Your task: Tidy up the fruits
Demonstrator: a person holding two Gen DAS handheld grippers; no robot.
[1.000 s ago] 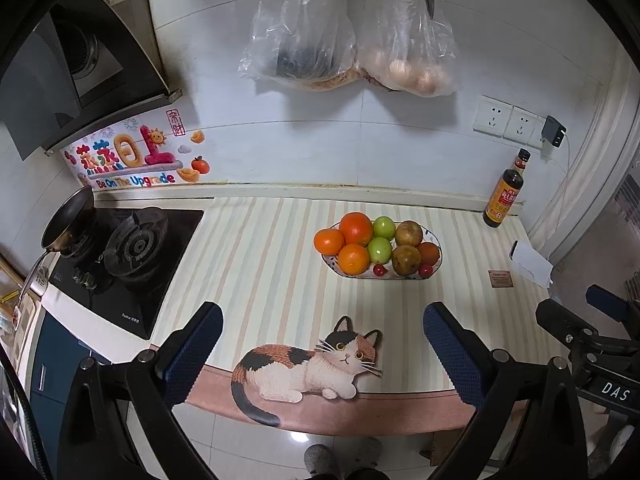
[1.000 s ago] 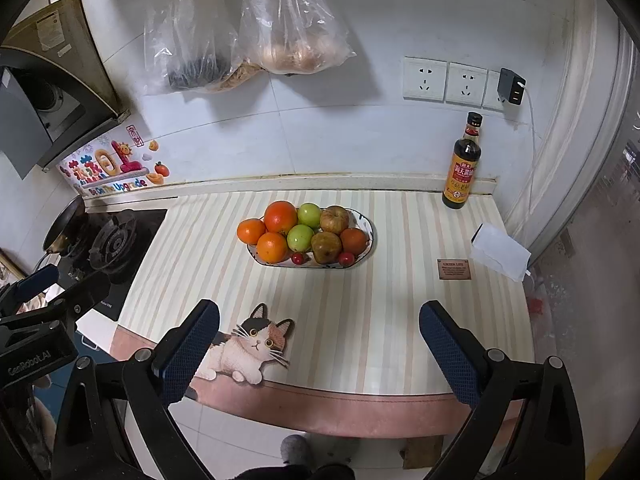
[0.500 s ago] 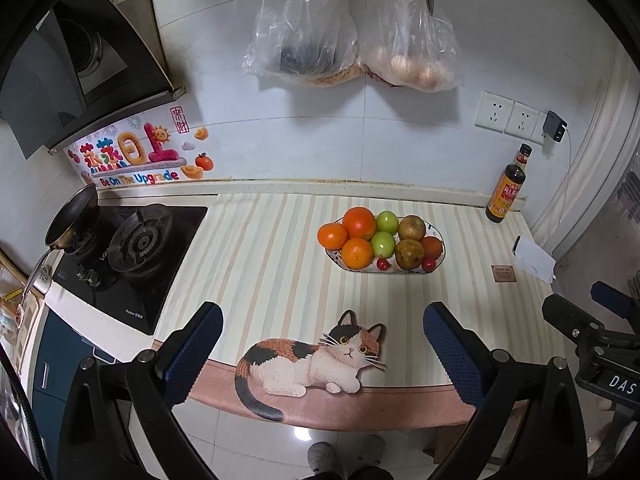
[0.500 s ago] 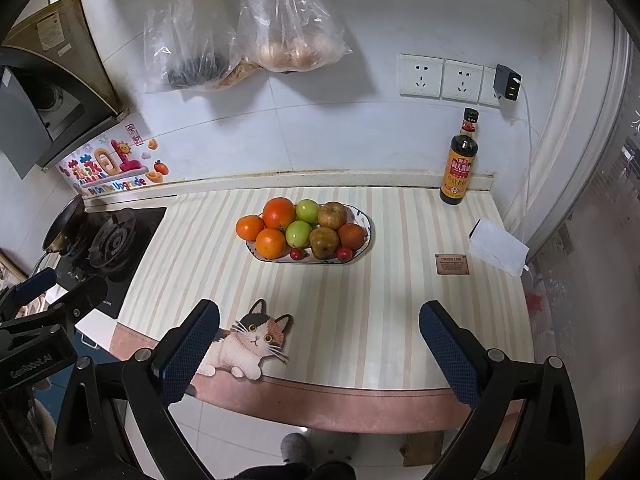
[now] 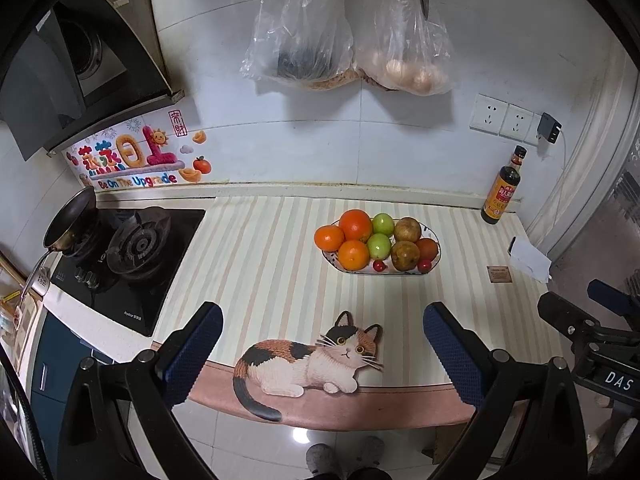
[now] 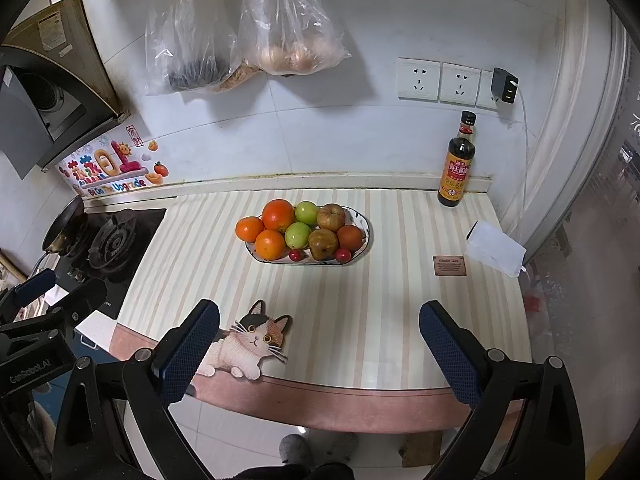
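The fruits are all gathered in the oval plate (image 6: pixel 365 236) on the striped tabletop (image 6: pixel 360 320): three oranges (image 6: pixel 278 215) at the left end, two green apples (image 6: pixel 298 235) in the middle, brownish apples or pears (image 6: pixel 323 244) and a reddish fruit (image 6: pixel 350 237) to the right, and two small red cherry tomatoes (image 6: pixel 295 255) along the front rim. No fruit is seen loose on the tabletop. Such a scene would fit either a sorted plate or a pile waiting to be taken apart, so no particular move can be prescribed. Both grippers are held back over the near edge, well apart from the plate; the left gripper (image 5: pixel 322 344) and the right gripper (image 6: pixel 320 340) are each seen with fingers spread wide and nothing between them. Should a fruit be handled, it would best be approached from above and closed on gently across its widest part, since round fruit is judged likely to roll and nudge its neighbours off the shallow rim. A soy sauce bottle (image 6: pixel 457 160) stands near the wall.
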